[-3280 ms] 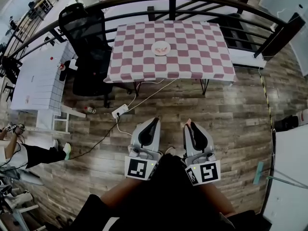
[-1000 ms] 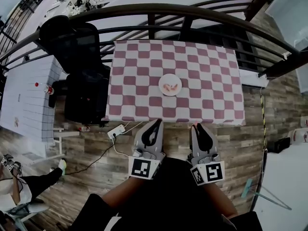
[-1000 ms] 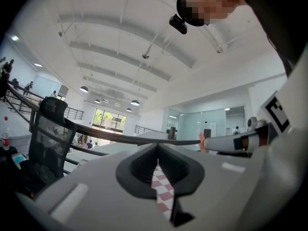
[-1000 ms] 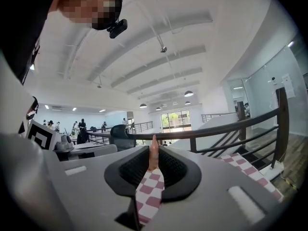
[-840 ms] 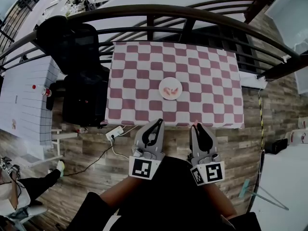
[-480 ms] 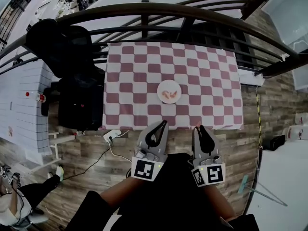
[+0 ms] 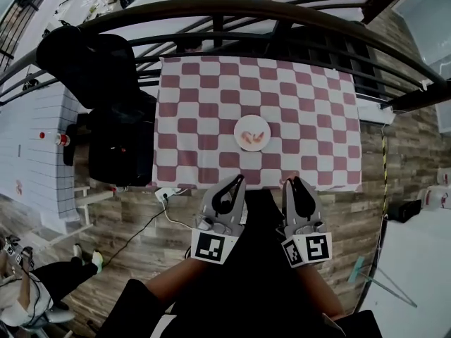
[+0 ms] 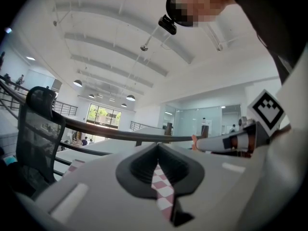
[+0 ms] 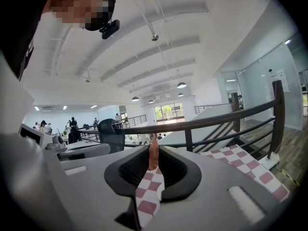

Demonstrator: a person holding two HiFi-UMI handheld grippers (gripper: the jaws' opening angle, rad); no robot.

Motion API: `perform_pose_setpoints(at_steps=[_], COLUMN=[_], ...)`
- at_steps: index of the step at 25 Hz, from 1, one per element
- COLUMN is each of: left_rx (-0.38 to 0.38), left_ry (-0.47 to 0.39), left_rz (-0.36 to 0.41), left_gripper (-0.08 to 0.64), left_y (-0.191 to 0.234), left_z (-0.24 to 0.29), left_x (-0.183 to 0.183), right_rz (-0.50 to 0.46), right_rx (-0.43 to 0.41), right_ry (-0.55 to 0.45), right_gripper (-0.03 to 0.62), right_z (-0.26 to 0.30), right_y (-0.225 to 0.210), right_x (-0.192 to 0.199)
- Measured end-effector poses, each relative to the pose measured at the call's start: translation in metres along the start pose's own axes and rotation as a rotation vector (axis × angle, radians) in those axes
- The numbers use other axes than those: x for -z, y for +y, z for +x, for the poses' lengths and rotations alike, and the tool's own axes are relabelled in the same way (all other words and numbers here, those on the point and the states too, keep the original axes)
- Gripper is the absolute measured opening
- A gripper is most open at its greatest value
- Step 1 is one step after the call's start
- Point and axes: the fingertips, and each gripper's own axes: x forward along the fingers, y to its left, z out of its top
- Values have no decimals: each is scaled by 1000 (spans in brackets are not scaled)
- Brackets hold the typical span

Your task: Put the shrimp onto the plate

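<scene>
A white plate [image 7: 251,132] with a couple of pink shrimp [image 7: 254,138] on it sits near the middle of the pink-and-white checkered table [image 7: 190,111]. My right gripper [image 7: 290,182] hovers at the table's near edge, shut on another shrimp [image 7: 287,181]. That shrimp [image 9: 153,153] stands up from the closed jaws of the right gripper [image 9: 152,172]. My left gripper [image 7: 239,179] is beside it, also at the near edge, shut with nothing in it. Only checkered cloth shows through the slit of the left gripper [image 8: 158,165]. Both grippers are short of the plate.
A black office chair [image 7: 116,111] stands against the table's left side. A dark curved railing [image 7: 246,9] runs behind the table. A white counter [image 7: 28,132] lies far left. A power strip with cable [image 7: 165,193] is on the wooden floor. A person [image 7: 21,298] is at lower left.
The view and both grippers have moved toward the table: the grippers were over the floor and their tips now reach its near edge. Both stayed shut, the right one still holding its shrimp.
</scene>
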Motion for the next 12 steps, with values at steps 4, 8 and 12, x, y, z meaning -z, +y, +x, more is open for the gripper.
perform_pose_setpoints(at_steps=[4,8,12], left_rx=[-64,-142,-131], left_ry=[9,-18,-8], left_rz=[20,64,154], left_gripper=[9,9,9], left_y=[24,45,45], left_z=[6,26,48], left_x=[-1,-11,-16], right_rz=[11,-23,-38], right_rx=[-70,-144,-175], right_ry=[10,29,68], right_gripper=[60,60,58], right_z=[32,72,105], right_y=[1,-2,-19], right_x=[0,0,6])
